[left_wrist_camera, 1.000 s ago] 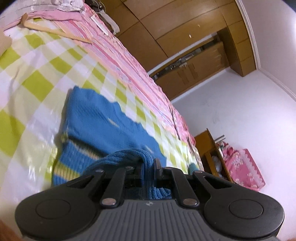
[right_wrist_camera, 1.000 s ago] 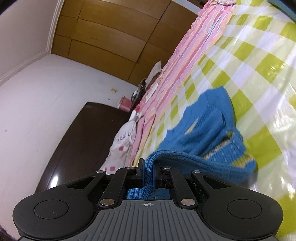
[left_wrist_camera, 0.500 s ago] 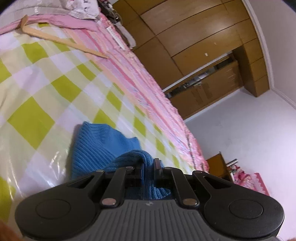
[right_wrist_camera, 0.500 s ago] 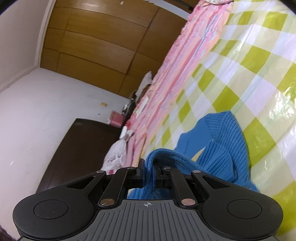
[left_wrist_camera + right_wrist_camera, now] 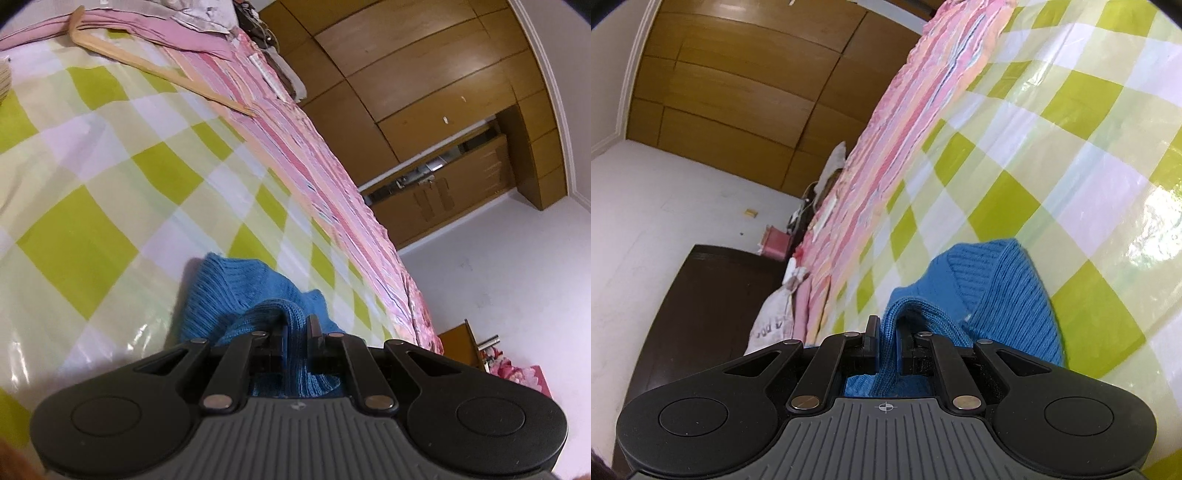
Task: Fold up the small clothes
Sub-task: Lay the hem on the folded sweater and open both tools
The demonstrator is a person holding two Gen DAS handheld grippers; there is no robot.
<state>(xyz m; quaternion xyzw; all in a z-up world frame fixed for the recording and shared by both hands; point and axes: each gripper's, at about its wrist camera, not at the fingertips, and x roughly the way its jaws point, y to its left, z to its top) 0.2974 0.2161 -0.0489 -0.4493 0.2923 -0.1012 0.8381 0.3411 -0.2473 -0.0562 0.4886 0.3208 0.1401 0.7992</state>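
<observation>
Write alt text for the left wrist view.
The left gripper is shut on a bunched fold of a blue knit sweater, the rest of which lies on a green-and-white checked bed cover. Farther back a wooden hanger rests by pink striped bedding, with wooden wardrobes behind.

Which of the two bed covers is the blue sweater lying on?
The blue sweater lies on the glossy green-checked sheet, not the pink striped cover beside it.
</observation>
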